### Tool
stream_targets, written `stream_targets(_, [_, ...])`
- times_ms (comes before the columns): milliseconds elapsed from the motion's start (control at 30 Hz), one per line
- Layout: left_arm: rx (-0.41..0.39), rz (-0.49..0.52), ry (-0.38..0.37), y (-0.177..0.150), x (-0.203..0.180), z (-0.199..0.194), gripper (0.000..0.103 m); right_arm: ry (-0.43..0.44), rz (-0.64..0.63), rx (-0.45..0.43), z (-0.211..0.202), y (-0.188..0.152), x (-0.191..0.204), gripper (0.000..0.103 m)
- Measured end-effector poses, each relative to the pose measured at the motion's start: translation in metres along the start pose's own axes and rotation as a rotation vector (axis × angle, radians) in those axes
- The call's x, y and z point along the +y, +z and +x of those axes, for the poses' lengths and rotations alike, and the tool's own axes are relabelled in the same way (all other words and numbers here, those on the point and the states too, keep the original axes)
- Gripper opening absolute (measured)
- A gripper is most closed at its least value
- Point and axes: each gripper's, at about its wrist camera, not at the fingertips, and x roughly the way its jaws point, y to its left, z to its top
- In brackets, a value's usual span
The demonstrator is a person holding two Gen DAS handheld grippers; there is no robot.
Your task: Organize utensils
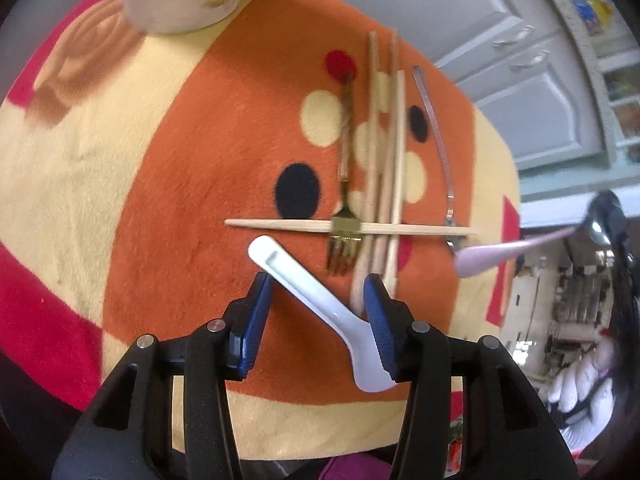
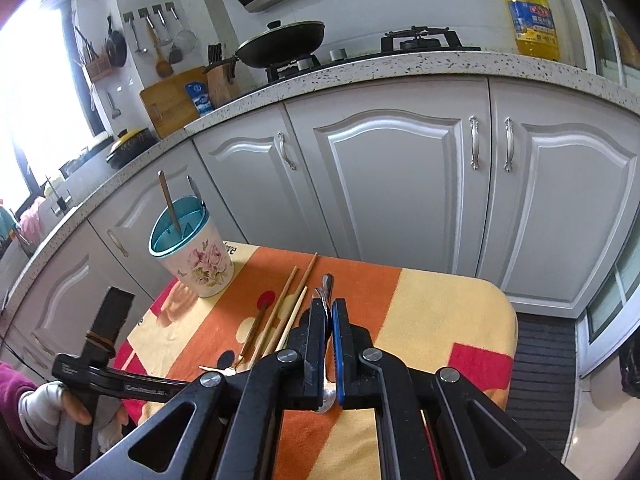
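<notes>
Plainly the left gripper [image 1: 316, 292] stands apart astride the white spoon [image 1: 320, 304], just below the crosswise chopstick [image 1: 348, 227]; the right gripper [image 2: 329, 312] is clamped on a metal spoon [image 2: 325, 394]; closing askew could nudge the fork [image 1: 342, 240] beside it.

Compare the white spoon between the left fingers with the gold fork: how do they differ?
The white spoon is broad, plain white and lies diagonally; the gold fork is thin, metallic and lies lengthwise. A chopstick crosses over the fork, none over the spoon. Both rest on the orange cloth.
</notes>
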Motion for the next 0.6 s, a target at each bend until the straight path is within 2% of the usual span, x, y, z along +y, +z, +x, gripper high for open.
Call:
stream_targets(233, [0.006, 0.013, 0.005, 0.006, -0.007, 0.005, 0.046, 0.014, 0.013, 0.002, 0.006, -0.001, -0.008, 0.003])
stream_targets(267, [0.006, 0.025, -0.001, 0.007, -0.007, 0.005, 0.039, 0.014, 0.014, 0.002, 0.006, -0.001, -0.009, 0.003])
stream_targets(300, [0.014, 0.036, -0.004, 0.008, -0.006, 0.006, 0.023, 0.014, 0.015, 0.001, 0.005, -0.001, -0.008, 0.003])
stream_targets(433, [0.035, 0.03, -0.065, 0.008, 0.007, 0.001, 0.022, 0.006, 0.012, 0.001, 0.002, 0.0, -0.006, 0.003])
stream_targets(600, [-0.013, 0.077, -0.103, 0.007, 0.014, -0.029, 0.014, 0.002, 0.004, 0.002, -0.001, 0.004, 0.002, 0.003])
